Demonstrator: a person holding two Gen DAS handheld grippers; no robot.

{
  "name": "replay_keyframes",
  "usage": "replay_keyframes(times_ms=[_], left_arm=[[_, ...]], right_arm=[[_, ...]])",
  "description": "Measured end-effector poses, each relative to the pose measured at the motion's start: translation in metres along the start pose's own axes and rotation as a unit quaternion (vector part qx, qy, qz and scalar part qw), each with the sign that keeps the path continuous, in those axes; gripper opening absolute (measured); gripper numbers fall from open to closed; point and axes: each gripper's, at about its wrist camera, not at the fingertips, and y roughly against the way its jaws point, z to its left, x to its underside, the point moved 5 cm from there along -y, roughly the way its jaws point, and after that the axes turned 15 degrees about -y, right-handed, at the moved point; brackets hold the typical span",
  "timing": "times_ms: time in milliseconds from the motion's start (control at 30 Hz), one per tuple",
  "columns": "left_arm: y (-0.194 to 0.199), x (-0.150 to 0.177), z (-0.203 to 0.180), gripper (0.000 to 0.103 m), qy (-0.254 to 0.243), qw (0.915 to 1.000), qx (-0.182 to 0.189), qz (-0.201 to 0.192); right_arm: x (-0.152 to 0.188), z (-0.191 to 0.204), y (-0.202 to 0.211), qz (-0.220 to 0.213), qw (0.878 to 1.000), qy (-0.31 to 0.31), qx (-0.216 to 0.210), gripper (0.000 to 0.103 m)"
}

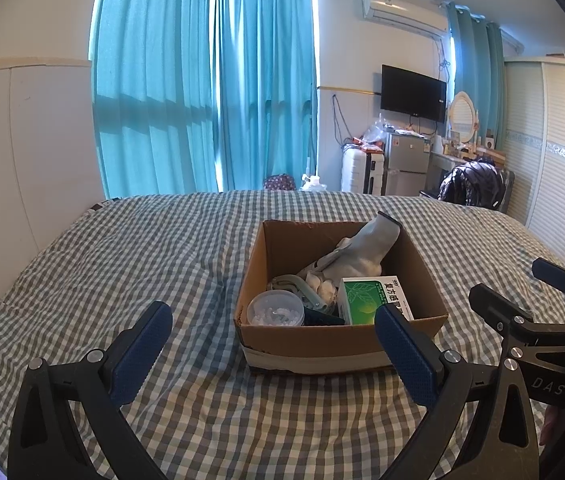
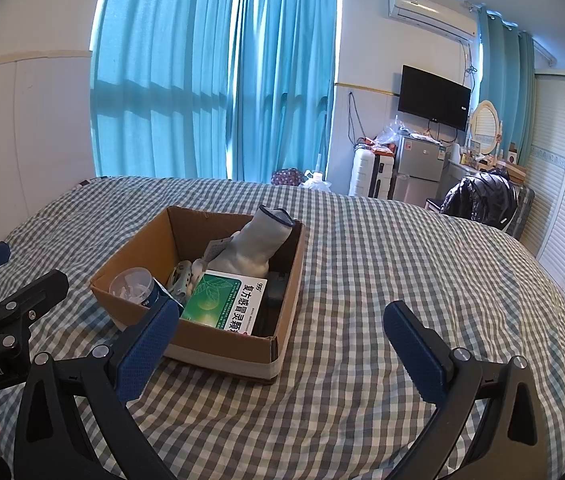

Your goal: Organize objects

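Resting on the grey-and-white checked bed cover (image 1: 122, 248), the open brown cardboard box (image 1: 338, 344) holds a grey work glove (image 1: 366, 252), green-and-white medicine carton (image 2: 226, 300) and clear round plastic tub (image 1: 276, 308). Both left gripper (image 1: 272, 346) and right gripper (image 2: 282, 346) fingers are spread wide, empty, near the box's front edge; open bedding surrounds it.

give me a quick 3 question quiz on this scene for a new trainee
1. True or false: the left gripper is gripping the cardboard box.
2. Which item sticks up above the box rim? A) green medicine box B) grey glove C) clear round container
3. Fill in: the box sits on a checked ____.

Key
1. False: both it and the right gripper are open and hold nothing.
2. B
3. bedspread
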Motion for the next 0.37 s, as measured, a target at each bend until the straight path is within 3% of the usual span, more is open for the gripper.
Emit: replay_keyframes(times_ms=[367], left_arm=[[-0.0011, 0.0004, 0.0007, 0.103, -0.001, 1.0000, -0.001, 0.002]], right_arm=[[0.0013, -0.0005, 0.0006, 0.001, 1.000, 0.000, 0.000, 0.103]])
